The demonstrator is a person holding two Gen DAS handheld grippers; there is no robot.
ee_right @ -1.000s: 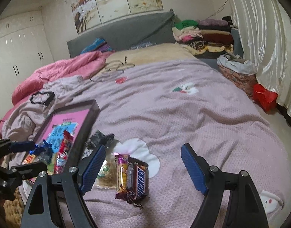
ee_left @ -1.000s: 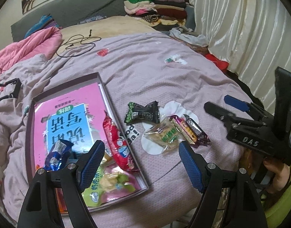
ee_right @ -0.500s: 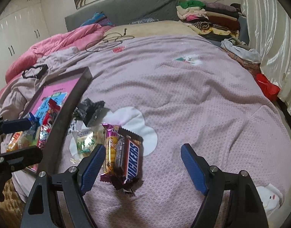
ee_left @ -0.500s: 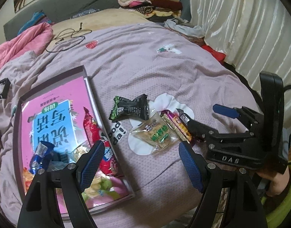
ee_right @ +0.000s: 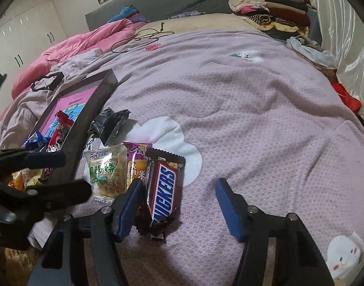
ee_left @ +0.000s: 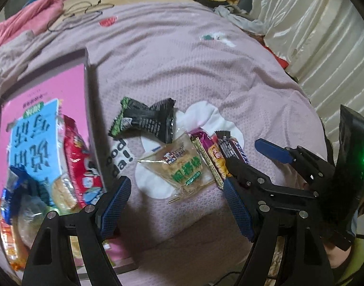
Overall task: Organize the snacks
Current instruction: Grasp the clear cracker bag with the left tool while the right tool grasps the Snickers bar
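1. Right wrist view: the right gripper point(ee_right: 178, 211) is held spread wide around the Snickers bar point(ee_right: 164, 190); nothing is clamped.
2. The left gripper point(ee_left: 177, 208) is likewise held agape, empty, beside the tray point(ee_left: 92, 109) at the bedspread's point(ee_right: 253, 95) near edge.

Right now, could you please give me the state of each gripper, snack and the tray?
Left gripper: open, empty, over the bedspread beside the tray.
Right gripper: open, straddling the Snickers bar.
Snickers bar: sealed, flat on the bedspread, not yet gripped.
Purple bar: sealed, beside the Snickers.
Clear cracker pack: sealed, outside the tray.
Black-green packet: sealed, outside the tray.
Tray: partly filled with snacks.
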